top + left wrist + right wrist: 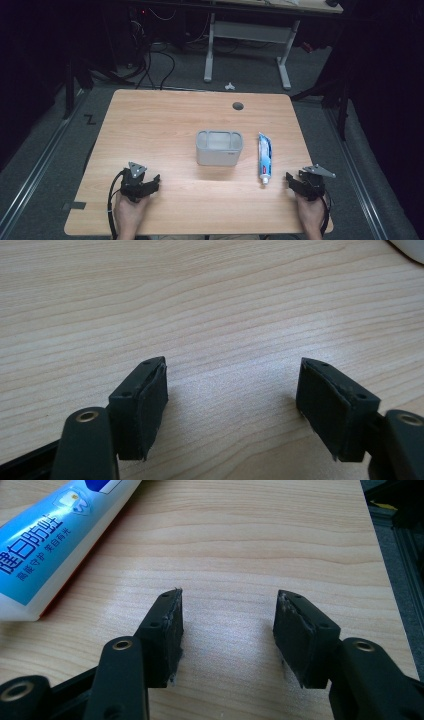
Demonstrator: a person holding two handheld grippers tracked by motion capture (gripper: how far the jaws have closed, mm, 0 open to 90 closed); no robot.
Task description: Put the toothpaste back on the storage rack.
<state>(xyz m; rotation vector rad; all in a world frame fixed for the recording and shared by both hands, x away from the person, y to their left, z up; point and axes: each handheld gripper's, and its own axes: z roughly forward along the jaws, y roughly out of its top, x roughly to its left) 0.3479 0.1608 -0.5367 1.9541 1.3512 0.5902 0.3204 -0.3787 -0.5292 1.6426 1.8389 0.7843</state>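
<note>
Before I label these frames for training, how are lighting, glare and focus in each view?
High view: table evenly lit, surroundings very dark, slightly soft. Left gripper view: sharp wood grain, pale sheen between the jaws. Right gripper view: toothpaste tube readable, glare patch on the wood beside it.

Both hands rest at the near edge, left tongs and right tongs gaping, nothing between them.

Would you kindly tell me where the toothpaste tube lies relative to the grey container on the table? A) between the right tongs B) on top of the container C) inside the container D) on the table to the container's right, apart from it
D: in the high view the toothpaste tube lies flat on the table, right of the grey container, with bare wood between them.
</note>
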